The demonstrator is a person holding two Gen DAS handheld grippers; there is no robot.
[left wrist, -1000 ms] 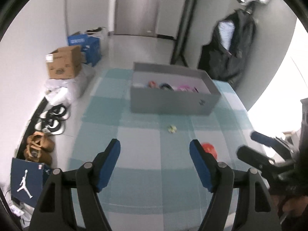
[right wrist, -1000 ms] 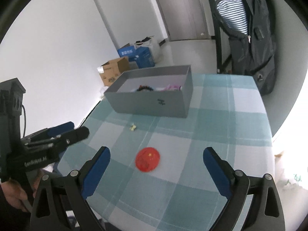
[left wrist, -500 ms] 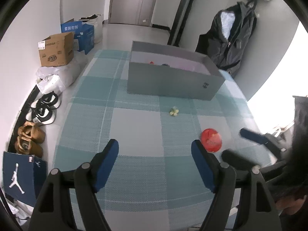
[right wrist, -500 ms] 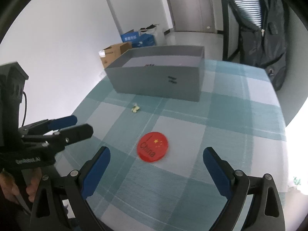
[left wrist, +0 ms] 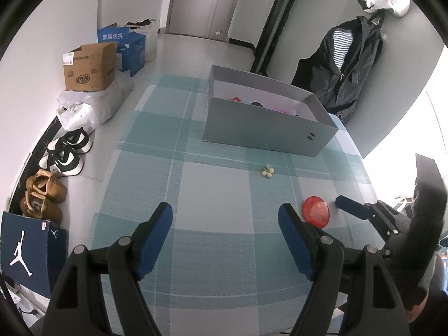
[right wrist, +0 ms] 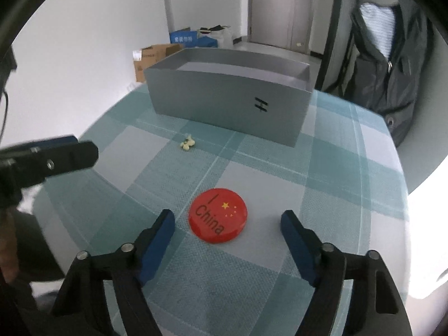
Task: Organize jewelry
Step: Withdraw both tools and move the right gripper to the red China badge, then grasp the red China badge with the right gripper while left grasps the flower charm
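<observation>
Several trinkets already in grey box (left wrist: pixel 266 131). Red badge (right wrist: pixel 217 215) and small flower clip (right wrist: pixel 188 142) left on counter (right wrist: pixel 280 252). Right tongs (right wrist: pixel 226 218) just narrowing, spread astride badge, untouched. Left tongs (left wrist: pixel 225 214) spread, empty.

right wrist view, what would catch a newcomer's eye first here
The red round badge printed with "I China" and yellow stars stands out, lying flat on the teal checked tablecloth between the open blue-padded fingers of the right gripper, whose jaws have just been closing without touching it. Behind it stands a grey open box, with a small pale flower-shaped trinket on the cloth before it.
</observation>
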